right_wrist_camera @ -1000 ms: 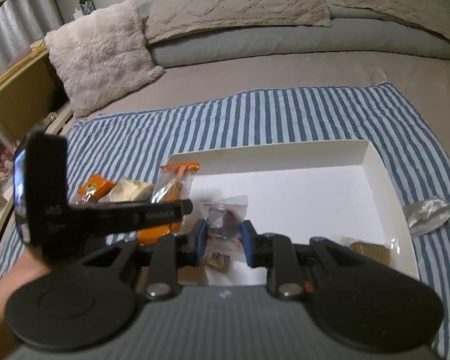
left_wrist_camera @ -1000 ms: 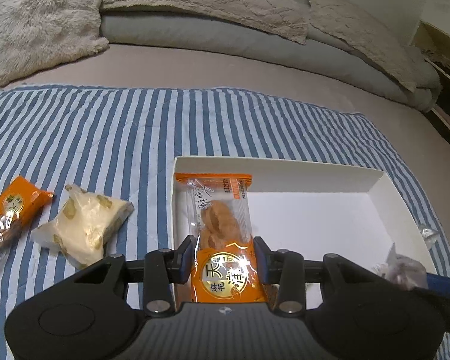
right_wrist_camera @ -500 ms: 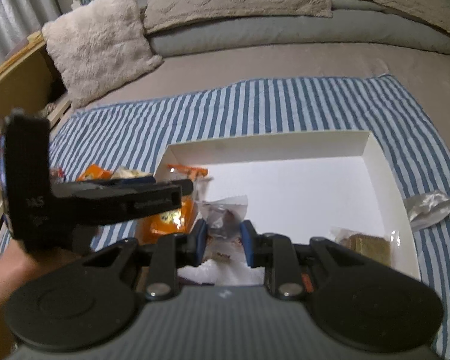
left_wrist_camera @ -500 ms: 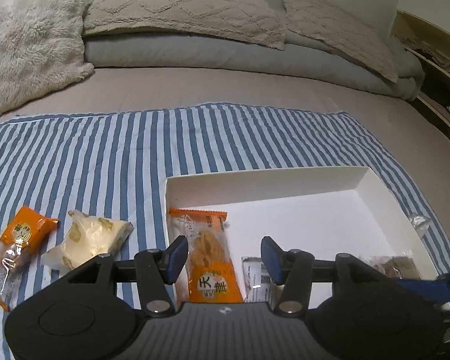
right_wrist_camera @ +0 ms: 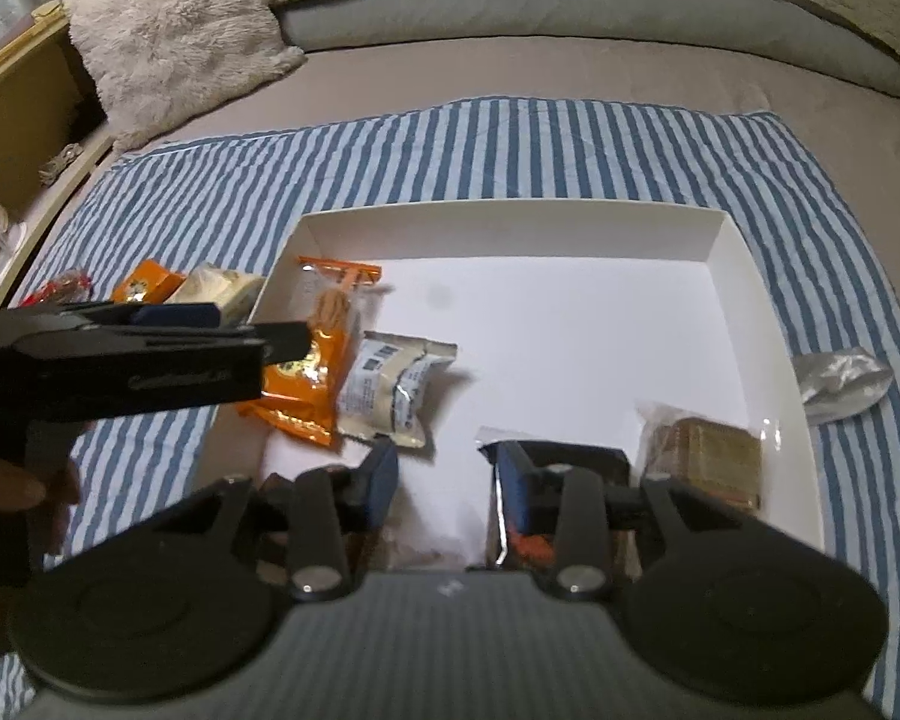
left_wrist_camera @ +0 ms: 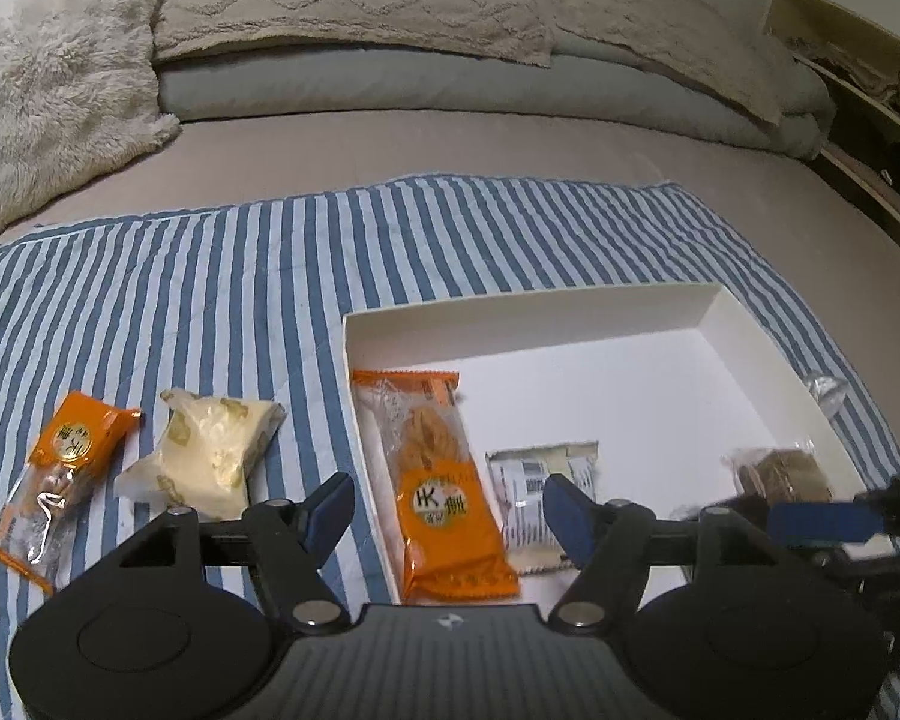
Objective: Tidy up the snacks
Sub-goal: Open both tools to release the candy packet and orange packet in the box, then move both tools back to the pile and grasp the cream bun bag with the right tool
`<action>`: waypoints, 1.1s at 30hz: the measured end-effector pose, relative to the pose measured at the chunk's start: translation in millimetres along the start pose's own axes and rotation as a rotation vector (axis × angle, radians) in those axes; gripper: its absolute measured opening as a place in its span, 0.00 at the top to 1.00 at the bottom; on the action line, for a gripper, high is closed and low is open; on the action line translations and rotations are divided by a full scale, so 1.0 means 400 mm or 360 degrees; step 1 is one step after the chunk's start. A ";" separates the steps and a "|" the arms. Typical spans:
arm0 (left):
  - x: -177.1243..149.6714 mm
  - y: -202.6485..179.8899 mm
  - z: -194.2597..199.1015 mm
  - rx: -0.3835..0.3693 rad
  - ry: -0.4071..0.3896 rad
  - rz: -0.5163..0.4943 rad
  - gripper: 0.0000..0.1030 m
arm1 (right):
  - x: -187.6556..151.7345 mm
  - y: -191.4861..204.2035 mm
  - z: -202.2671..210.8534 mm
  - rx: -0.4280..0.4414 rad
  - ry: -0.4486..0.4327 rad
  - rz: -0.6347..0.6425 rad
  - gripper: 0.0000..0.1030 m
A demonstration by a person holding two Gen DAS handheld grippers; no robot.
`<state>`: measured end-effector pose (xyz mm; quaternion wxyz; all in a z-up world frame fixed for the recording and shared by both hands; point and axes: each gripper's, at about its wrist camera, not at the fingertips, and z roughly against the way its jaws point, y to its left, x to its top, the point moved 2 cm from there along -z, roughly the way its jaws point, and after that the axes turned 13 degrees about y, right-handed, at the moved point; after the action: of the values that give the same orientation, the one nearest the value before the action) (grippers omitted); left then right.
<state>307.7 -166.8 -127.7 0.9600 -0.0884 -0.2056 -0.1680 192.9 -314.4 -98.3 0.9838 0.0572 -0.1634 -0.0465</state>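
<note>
Cloth: blue-white striped cloth on the bed, w/ everything on it.
Box: white box on cloth, rt side.
L gripper: jaws wide, just been opening, nothing held; orange pack under them.
R gripper: jaws a bit apart, just been opening, nothing pinched.
Orange pack: flat in box by left wall.
Gray-white pack: in box, touching orange pack.
Brown snack: in box, rt wall.
Outside box: small orange pack, pale yellow pack, side by side.

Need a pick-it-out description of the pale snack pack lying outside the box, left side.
On the striped blanket, look left of the white box. Two packs lie there side by side: the pale yellow pack is nearer the box. Its neighbour is orange; this one is cream, puffy and unprinted.
</note>
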 end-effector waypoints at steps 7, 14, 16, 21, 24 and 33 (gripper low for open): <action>-0.021 0.003 0.020 0.0009 0.0040 -0.0028 0.15 | -0.018 -0.016 0.013 -0.0028 -0.0001 -0.0034 0.53; -0.041 0.009 0.035 0.0030 0.0090 -0.0032 0.04 | -0.032 -0.014 0.023 -0.0048 0.0003 -0.0019 0.42; -0.047 0.014 0.040 0.0033 0.0100 -0.0029 0.01 | -0.033 -0.011 0.023 -0.0056 0.0013 -0.0015 0.38; -0.066 0.028 0.044 0.0049 0.0167 -0.0028 0.00 | -0.045 0.004 0.024 -0.0113 0.0044 0.0001 0.20; -0.079 0.037 0.047 0.0047 0.0202 -0.0022 0.00 | -0.055 0.013 0.030 -0.0162 0.0046 0.0002 0.11; -0.116 0.067 0.085 0.0039 0.0208 -0.0006 0.00 | -0.083 0.035 0.025 -0.0210 0.0077 -0.0010 0.01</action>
<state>264.9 -120.6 -119.5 0.9721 -0.0650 -0.1447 -0.1727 159.4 -297.8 -97.5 0.9889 -0.0061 -0.1360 -0.0590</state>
